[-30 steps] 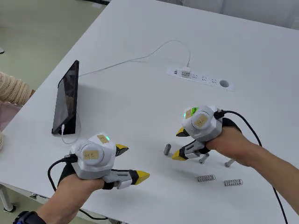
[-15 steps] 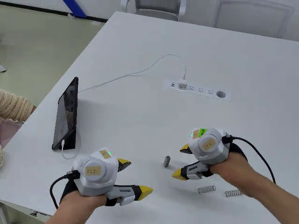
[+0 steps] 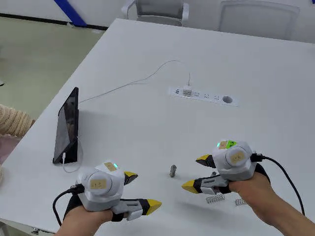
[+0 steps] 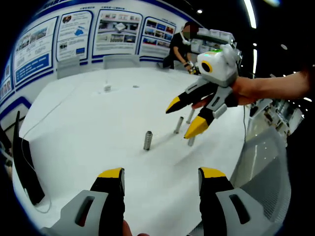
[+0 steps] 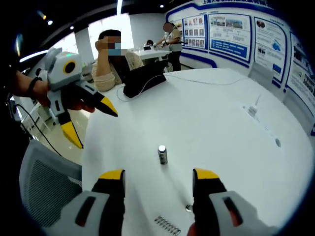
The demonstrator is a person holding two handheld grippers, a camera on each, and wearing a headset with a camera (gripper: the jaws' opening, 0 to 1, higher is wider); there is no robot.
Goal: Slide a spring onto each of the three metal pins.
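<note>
Springs lie nearest us, toward the front edge of the desk (image 3: 147, 113): one loose spring (image 3: 215, 198) flat just beside the right hand-held gripper (image 3: 196, 172), a second spring (image 3: 240, 201) close to it, by that hand. Over to the front left hovers the left hand-held gripper (image 3: 141, 191). Both have their jaws apart and hold nothing. Between them stands the first pin (image 3: 173, 170), upright, with a spring already on it. In the left gripper view a bare pin (image 4: 178, 125) and another pin (image 4: 191, 141) stand by the right one's tips. Farther back are a tablet (image 3: 66, 128) at the left edge and a power strip (image 3: 203, 95) mid-desk.

We judge one pin of three done and the second in hand. Next we need the right jaws down over the loose spring, a light pinch across its coils, then its bore lined up over a bare pin.
</note>
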